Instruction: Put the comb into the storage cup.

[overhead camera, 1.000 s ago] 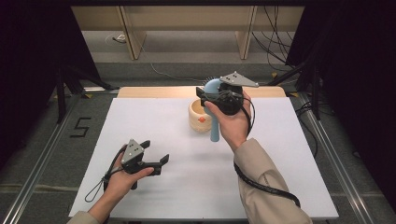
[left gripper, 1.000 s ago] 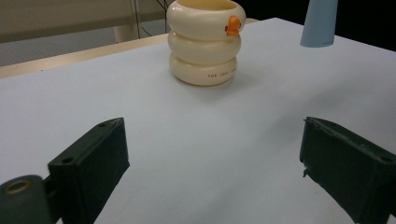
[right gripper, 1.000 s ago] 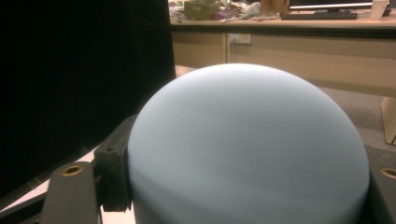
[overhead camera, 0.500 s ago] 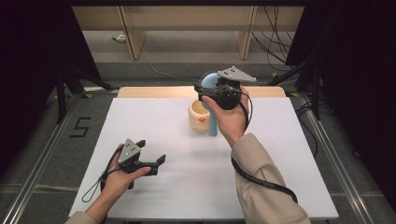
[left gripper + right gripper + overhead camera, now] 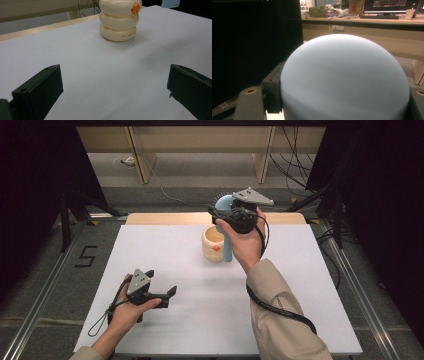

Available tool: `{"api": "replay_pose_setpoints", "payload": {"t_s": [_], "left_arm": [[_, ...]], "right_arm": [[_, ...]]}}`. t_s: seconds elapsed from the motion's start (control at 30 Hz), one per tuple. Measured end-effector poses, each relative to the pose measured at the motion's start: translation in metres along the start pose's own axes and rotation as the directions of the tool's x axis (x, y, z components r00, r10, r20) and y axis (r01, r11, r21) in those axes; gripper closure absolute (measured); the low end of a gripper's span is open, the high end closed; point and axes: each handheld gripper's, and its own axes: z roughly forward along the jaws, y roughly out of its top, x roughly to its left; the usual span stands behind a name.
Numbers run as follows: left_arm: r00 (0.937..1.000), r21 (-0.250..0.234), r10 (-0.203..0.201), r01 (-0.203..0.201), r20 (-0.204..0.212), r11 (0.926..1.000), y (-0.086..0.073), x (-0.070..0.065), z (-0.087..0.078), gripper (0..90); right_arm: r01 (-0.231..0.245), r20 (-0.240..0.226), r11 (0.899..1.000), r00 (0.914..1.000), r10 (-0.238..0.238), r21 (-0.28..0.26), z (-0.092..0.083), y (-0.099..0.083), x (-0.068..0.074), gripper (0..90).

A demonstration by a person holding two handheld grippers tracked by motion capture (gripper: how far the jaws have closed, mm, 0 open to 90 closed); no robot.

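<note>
A cream ribbed cup [image 5: 214,242] with an orange mark stands on the white table sheet [image 5: 150,250], far of centre. The left gripper view has this cup [image 5: 120,21] straight ahead. My right gripper [image 5: 223,210] is raised just above and right of the cup, shut on a light blue object [image 5: 224,201] with a domed top; its stem hangs down beside the cup. That dome [image 5: 344,75] sits between the right gripper's [image 5: 344,102] jaws. My left gripper [image 5: 169,297] rests low at the near left. Its jaws have just been opening and stand open, nothing between them [image 5: 113,68].
A wooden table edge [image 5: 165,217] runs along the far side. Black stands [image 5: 65,215] and cables [image 5: 295,165] flank the table on the floor. The right gripper's cable [image 5: 280,310] trails over the sleeve. A desk with a monitor [image 5: 392,5] lies far off.
The left gripper's jaws have spread wider while the hand stayed put. The right hand with the blue object has drifted slightly toward the far side.
</note>
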Motion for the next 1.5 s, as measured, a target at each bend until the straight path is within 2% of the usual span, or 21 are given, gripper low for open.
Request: {"api": "replay_pose_setpoints", "payload": {"t_s": [1.5], "left_arm": [[1.0, -0.003, -0.001, 0.001, 0.0, 1.0, 0.0, 0.001, 0.0, 0.0]], "right_arm": [[0.007, 0.032, 0.999, 0.9995, -0.005, -0.05, 0.014, 0.021, -0.009, 25.7]]}}
